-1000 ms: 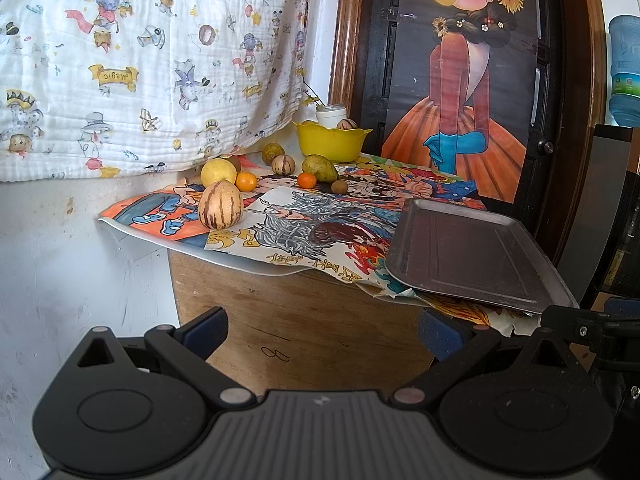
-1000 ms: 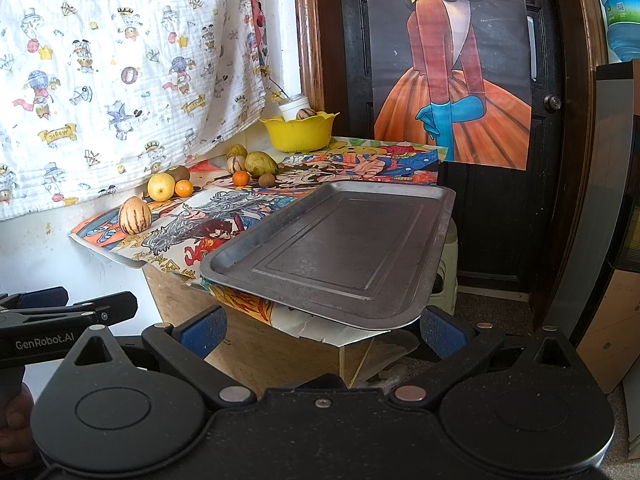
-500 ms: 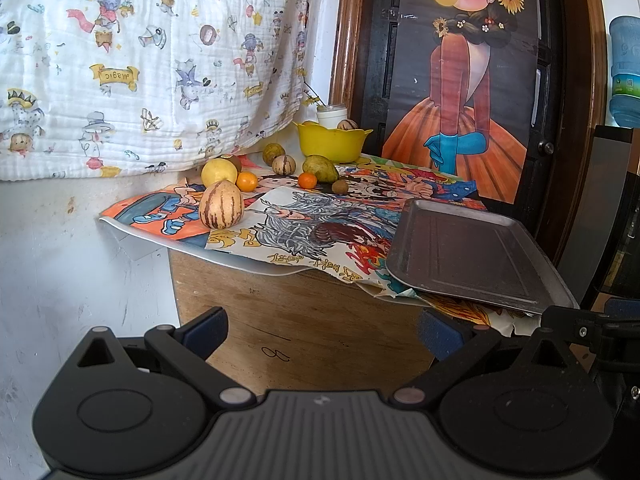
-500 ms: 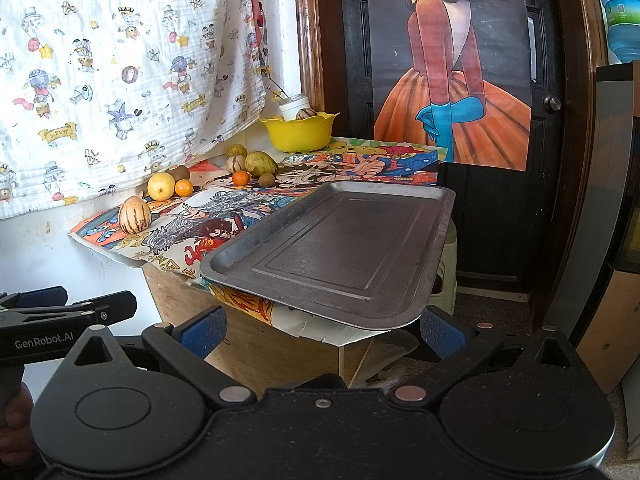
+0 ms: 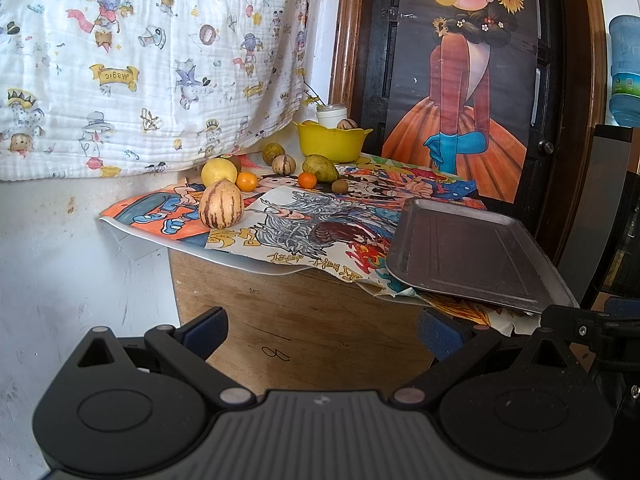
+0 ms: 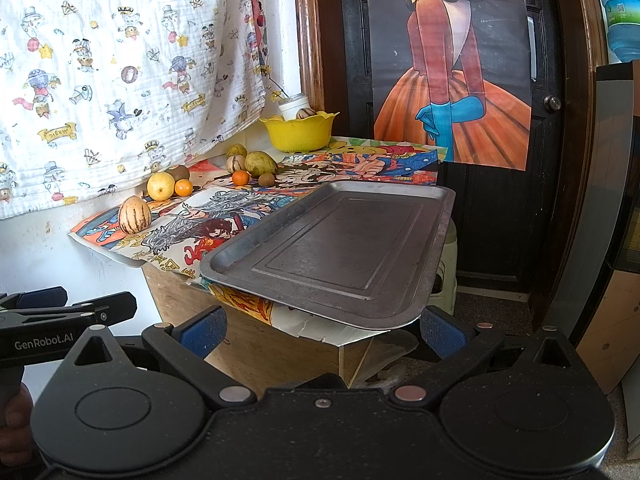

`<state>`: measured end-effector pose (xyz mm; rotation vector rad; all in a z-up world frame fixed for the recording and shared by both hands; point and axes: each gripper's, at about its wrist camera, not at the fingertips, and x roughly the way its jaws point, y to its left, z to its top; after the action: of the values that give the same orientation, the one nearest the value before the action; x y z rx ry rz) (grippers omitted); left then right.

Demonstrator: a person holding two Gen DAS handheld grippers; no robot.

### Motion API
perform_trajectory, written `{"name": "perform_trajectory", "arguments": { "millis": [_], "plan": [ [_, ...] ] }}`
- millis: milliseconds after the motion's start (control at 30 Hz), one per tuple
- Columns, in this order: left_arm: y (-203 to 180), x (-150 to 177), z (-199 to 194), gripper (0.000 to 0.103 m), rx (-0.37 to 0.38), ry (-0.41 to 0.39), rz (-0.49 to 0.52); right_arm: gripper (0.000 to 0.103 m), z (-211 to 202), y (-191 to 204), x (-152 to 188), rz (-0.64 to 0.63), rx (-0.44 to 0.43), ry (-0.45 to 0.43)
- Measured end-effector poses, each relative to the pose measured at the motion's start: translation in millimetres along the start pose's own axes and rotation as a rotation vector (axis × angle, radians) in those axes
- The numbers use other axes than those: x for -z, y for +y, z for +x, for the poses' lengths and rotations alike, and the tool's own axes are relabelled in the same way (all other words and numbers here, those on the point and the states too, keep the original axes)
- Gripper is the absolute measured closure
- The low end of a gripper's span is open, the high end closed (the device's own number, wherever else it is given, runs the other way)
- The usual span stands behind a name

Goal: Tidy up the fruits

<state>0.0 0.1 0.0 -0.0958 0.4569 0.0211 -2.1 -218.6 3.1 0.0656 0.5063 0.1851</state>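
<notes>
Both grippers hang low in front of the table, short of its near edge, with nothing between their blue-padded fingers. The left gripper [image 5: 322, 326] has its fingers spread wide, and the bare wooden side of the table [image 5: 304, 320] fills the gap between them. The right gripper [image 6: 322, 330] is spread just as wide, and the near rim of the metal tray [image 6: 340, 248] sits just above and between its fingertips.

The tray is empty and overhangs the table's near corner, resting on colourful cartoon sheets [image 5: 304, 220] that droop past the edge. For the left fingers it lies ahead and to the right.

The fruits are all well beyond both grippers, up and to the left of the fingers. Nearest is a striped melon [image 5: 221, 204], standing alone on the sheets. Behind it are a yellow round fruit [image 5: 218, 172] and a small orange [image 5: 247, 181], touching or nearly so. Farther back lie a second small orange [image 5: 308, 180], a green pear-like fruit [image 5: 320, 168], a small brown fruit [image 5: 340, 187] and a smaller striped fruit [image 5: 284, 165]. A yellow bowl [image 5: 330, 144] at the far end holds another striped fruit.

A patterned cloth [image 5: 140, 60] hangs on the wall just behind the fruits. A dark door with a poster [image 6: 452, 80] closes the far side. The sheets between the melon and the tray lie open.
</notes>
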Motion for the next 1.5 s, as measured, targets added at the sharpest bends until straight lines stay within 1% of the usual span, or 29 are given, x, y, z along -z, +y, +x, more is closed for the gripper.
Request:
{"name": "perform_trajectory", "arguments": {
  "millis": [467,733,933,1033,1200,1333,1500],
  "plan": [
    [0,0,0,0.0,-0.001,0.002,0.0,0.0,1,1,0,-0.013,0.01,-0.02],
    [2,1,3,0.0,-0.004,0.004,0.001,0.0,-5,5,0,-0.053,0.027,-0.069],
    [1,-2,7,0.0,-0.015,0.008,0.012,0.0,-2,6,-2,-0.076,0.028,-0.088],
    [2,-6,9,0.0,-0.025,0.008,0.017,0.0,0,6,-6,-0.098,0.034,-0.12],
    [5,-18,14,0.0,-0.047,-0.013,0.026,0.0,12,-1,-21,-0.127,0.019,-0.141],
    [12,-34,25,0.0,-0.067,-0.023,0.026,0.0,25,-6,-41,-0.167,-0.022,-0.16],
    [25,-56,42,0.0,-0.091,-0.019,-0.001,0.0,45,-9,-72,-0.209,-0.092,-0.154]
  ]
}}
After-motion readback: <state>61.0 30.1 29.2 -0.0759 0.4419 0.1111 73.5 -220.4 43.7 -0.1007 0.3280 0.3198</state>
